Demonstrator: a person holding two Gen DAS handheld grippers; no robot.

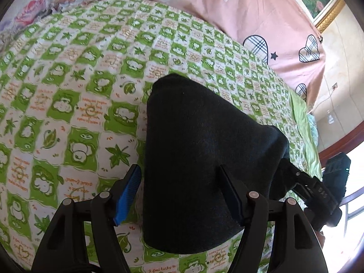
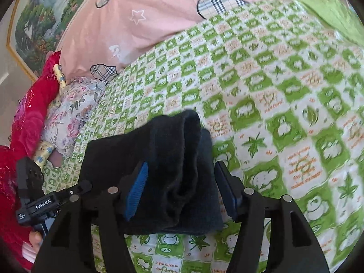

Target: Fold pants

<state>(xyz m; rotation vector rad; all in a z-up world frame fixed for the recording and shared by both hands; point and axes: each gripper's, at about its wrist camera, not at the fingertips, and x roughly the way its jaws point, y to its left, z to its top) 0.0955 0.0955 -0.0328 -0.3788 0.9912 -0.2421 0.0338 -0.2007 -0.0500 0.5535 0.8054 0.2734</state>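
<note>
Straddling the folded black knit pants (image 1: 200, 159) on the green-checked printed bedsheet (image 1: 75, 95): left gripper (image 1: 179, 195) and right gripper (image 2: 179, 186), both wide open, gripping nothing—I should pinch every layer evenly before folding.

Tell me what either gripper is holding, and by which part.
Nothing is gripped. Both the left gripper and the right gripper are open, jaws spread either side of the folded pants, which lie on the bed.

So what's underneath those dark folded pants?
Under the dark folded pants lies a green-and-white checked bedsheet printed with leaves. The patch directly beneath the fabric is covered, so anything there cannot be seen.
</note>
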